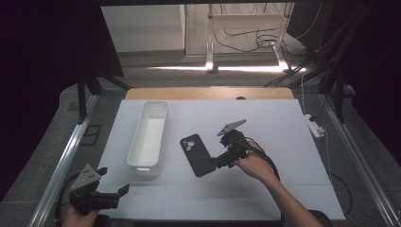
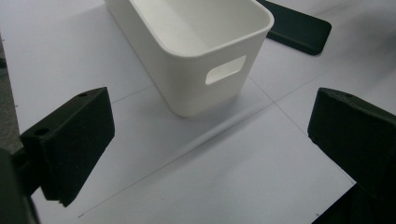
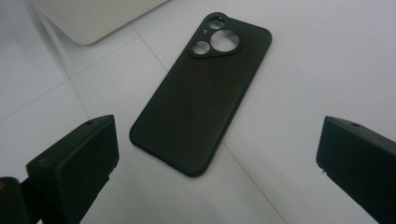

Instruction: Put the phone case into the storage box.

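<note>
While its jaws stand wide apart, the right gripper (image 1: 218,163) hovers just beside the black phone case (image 1: 197,154). Left of that case lies the white bin (image 1: 149,135); the left gripper (image 1: 124,189), also spread, sits near the bin's near end.

On your table a white sheet (image 1: 274,118) covers the top, its thin seam lines dividing it into panels; a strip of the wooden tabletop (image 1: 208,93) shows along the far edge. To your left on the sheet you have an oblong white plastic bin (image 1: 142,169), open side up and lying lengthwise away from you, with a handle slot (image 2: 225,70) cut in its near end wall. A white power strip (image 1: 316,126) lies off the far right corner. Metal rails (image 1: 61,161) flank the table, and black cables (image 1: 250,40) loop across the floor beyond.
</note>
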Demonstrator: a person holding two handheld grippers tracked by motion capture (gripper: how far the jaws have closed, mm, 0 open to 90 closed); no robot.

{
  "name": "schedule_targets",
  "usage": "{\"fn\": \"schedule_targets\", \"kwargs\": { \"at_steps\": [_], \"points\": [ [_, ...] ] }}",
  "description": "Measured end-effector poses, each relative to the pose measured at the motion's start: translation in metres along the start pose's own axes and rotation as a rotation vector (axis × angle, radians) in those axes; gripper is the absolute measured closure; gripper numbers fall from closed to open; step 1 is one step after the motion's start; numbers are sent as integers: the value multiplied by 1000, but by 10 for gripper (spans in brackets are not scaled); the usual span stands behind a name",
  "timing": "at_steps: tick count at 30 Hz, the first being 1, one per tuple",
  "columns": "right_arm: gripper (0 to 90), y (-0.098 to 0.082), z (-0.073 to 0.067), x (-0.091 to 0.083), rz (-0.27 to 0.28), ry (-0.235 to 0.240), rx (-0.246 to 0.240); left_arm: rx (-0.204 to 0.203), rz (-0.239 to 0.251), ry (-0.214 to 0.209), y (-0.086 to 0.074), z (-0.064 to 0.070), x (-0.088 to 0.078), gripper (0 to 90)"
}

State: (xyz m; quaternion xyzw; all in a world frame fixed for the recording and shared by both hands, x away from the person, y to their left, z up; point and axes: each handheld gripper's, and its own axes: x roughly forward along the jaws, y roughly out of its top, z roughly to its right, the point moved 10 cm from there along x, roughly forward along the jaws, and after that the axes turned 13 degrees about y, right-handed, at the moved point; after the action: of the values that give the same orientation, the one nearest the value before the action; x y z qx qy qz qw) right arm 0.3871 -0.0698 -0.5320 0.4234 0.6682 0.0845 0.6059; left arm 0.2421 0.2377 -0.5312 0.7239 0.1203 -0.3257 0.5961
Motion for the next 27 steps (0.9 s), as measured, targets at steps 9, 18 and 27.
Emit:
{"fn": "schedule_targets", "kwargs": {
  "at_steps": [9, 18, 27],
  "points": [
    [0, 10, -2, 15, -15, 7, -18, 1, 1, -2, 0, 0, 0, 13],
    [0, 19, -3, 32, -46, -19, -37, -1, 2, -6, 0, 0, 0, 13],
    [0, 24, -3, 47, -84, -31, -21, -1, 3, -8, 0, 0, 0, 13]
  ]
}}
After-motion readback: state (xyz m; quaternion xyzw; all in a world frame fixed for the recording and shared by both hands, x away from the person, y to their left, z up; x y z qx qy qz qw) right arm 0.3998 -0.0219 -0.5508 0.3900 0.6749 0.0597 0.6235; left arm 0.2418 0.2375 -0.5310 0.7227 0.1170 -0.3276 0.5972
